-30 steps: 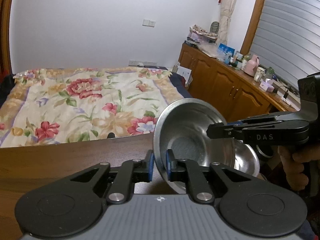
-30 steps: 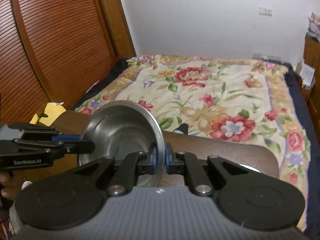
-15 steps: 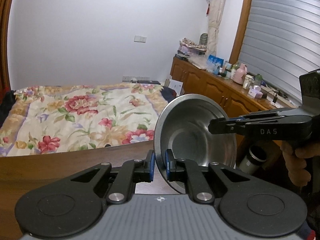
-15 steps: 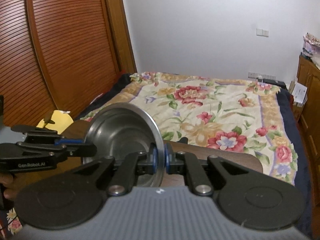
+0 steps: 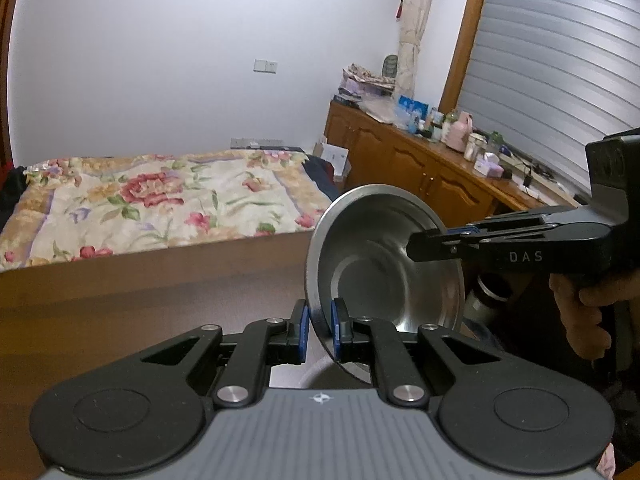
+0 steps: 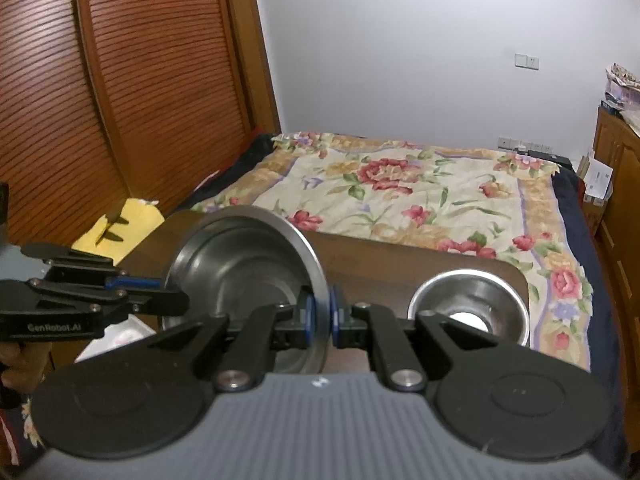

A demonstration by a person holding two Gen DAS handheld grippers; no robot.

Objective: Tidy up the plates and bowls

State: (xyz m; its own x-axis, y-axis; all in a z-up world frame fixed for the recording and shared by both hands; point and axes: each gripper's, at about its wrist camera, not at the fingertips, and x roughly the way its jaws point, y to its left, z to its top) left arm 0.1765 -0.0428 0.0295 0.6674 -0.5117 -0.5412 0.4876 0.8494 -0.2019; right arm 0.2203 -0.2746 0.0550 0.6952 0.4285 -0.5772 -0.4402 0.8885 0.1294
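A steel bowl [image 5: 380, 272] hangs tipped on its side above the brown table [image 5: 140, 304], held by both grippers at opposite edges. My left gripper [image 5: 319, 326] is shut on its near rim. Coming in from the right, my right gripper [image 5: 416, 246] grips the far rim, with a hand on its handle. In the right wrist view the same bowl [image 6: 240, 268] is pinched by my right gripper [image 6: 322, 316], and my left gripper [image 6: 176, 300] reaches in from the left. A second steel bowl [image 6: 468, 304] sits upright on the table [image 6: 380, 264], to the right.
A bed with a floral cover [image 6: 400, 192] lies just beyond the table. Low wooden cabinets [image 5: 420, 176] with bottles on top run along the right wall. A slatted wooden door [image 6: 120, 80] stands at the left. A dark cylinder [image 5: 488, 292] stands below the right gripper.
Both grippers have lifted the held bowl up and away from the second bowl, which now shows on the table in the right wrist view. Both grips are unchanged.
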